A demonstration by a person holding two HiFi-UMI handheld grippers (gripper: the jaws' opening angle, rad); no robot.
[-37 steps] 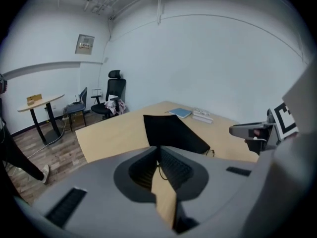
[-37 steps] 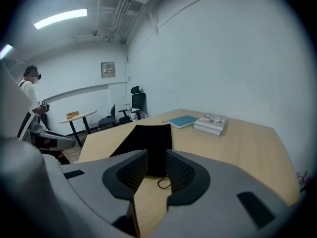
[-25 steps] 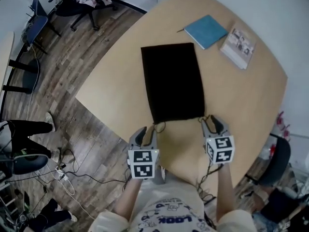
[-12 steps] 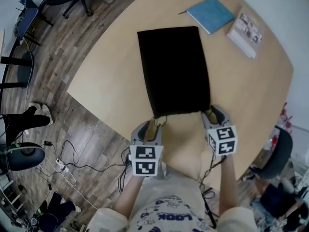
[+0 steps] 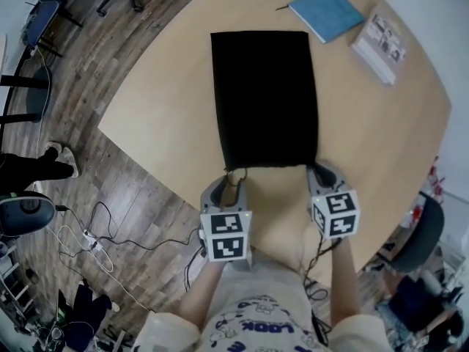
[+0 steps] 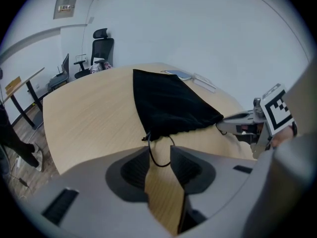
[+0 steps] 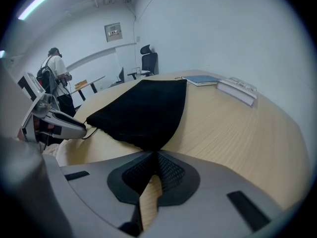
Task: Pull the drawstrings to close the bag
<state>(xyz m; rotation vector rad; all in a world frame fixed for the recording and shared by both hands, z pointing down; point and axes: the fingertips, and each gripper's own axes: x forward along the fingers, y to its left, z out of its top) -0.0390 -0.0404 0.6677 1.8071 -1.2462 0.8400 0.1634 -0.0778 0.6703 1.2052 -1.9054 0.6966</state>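
A flat black drawstring bag (image 5: 265,97) lies on the tan table (image 5: 381,138), its mouth edge toward me. My left gripper (image 5: 223,188) sits at the bag's near left corner. In the left gripper view its jaws are closing, still apart, around the thin black cord loop (image 6: 159,155) without pressing it. My right gripper (image 5: 322,173) is at the near right corner. In the right gripper view its jaws are closing, pads together at the tips (image 7: 156,153) on the drawstring where it leaves the bag (image 7: 143,110). The cord itself is hidden there.
A blue notebook (image 5: 326,13) and a white booklet (image 5: 381,39) lie at the table's far right. The table's curved edge runs just under both grippers. Cables (image 5: 95,233) and chairs are on the wooden floor to the left. A person (image 7: 54,71) stands far off.
Both grippers have moved forward to the bag's near edge. The right jaws have gone from wide apart to together at the corner. The left jaws now straddle the cord loop.
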